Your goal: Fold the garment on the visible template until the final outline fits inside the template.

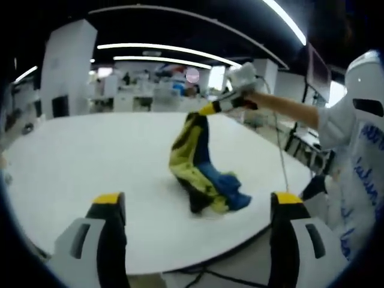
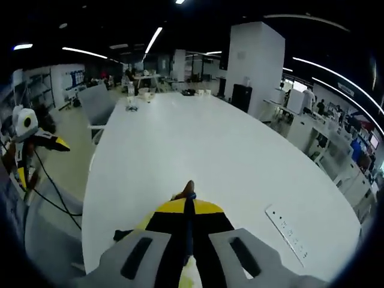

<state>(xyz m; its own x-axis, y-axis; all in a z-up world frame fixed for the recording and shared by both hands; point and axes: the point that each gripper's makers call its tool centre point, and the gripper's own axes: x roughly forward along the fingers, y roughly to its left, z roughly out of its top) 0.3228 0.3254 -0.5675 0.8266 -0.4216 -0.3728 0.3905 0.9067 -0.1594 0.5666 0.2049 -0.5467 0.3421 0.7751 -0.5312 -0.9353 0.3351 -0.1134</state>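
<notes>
A crumpled garment (image 1: pixel 201 174) in yellow, blue and black rests partly on the white table (image 1: pixel 90 156). Its upper end is lifted off the table by my right gripper (image 1: pixel 211 109), which reaches in from the right on a person's arm. In the right gripper view that gripper (image 2: pixel 187 207) is shut, with a sliver of the fabric (image 2: pixel 189 191) pinched between its yellow-tipped jaws. My left gripper (image 1: pixel 198 199) stands open near the table's front edge, short of the garment, its jaws wide apart and holding nothing. From the other side my left gripper (image 2: pixel 36 153) appears beyond the table's left edge.
The person in a white shirt (image 1: pixel 354 162) stands at the table's right side. A white power strip (image 2: pixel 288 231) lies on the table near its edge. Cups and small items (image 2: pixel 144 93) stand at the far end, with a grey chair (image 2: pixel 96 102) beside them. Cables (image 2: pixel 54 192) hang at the left.
</notes>
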